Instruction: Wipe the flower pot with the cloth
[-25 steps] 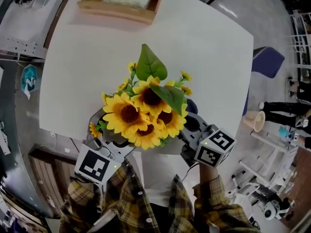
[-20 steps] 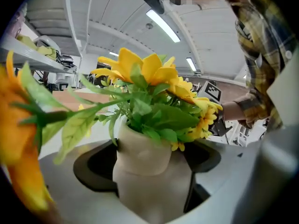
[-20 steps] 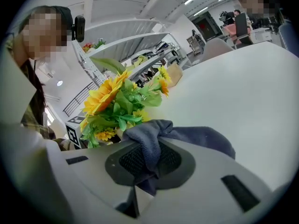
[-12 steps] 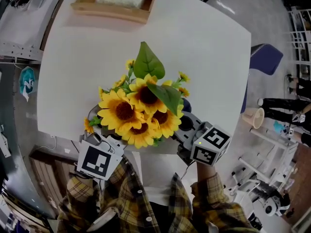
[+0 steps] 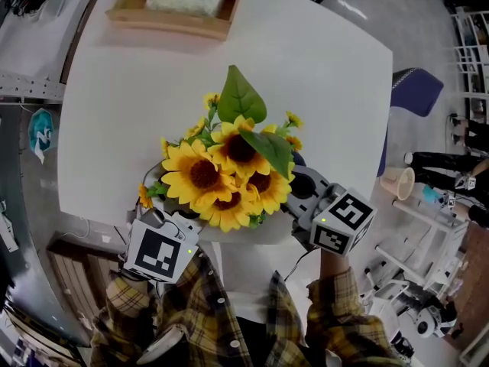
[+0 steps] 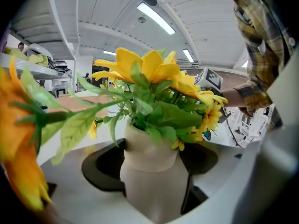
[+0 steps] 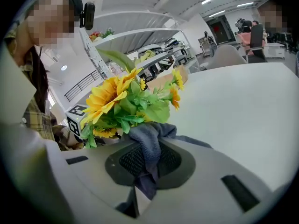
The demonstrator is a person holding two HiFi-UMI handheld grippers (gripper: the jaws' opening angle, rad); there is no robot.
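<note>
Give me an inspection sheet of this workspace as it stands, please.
Surface: white table.
Job's things: pot of sunflowers at the table's near edge; grey cloth.
Clutter: wooden tray at the far edge.
Grippers: left gripper jaws have just been closing, now on the pot; right gripper shut on the cloth.
Cables: a cable hangs below the right gripper.
Surroundings: blue chair beside the table.
</note>
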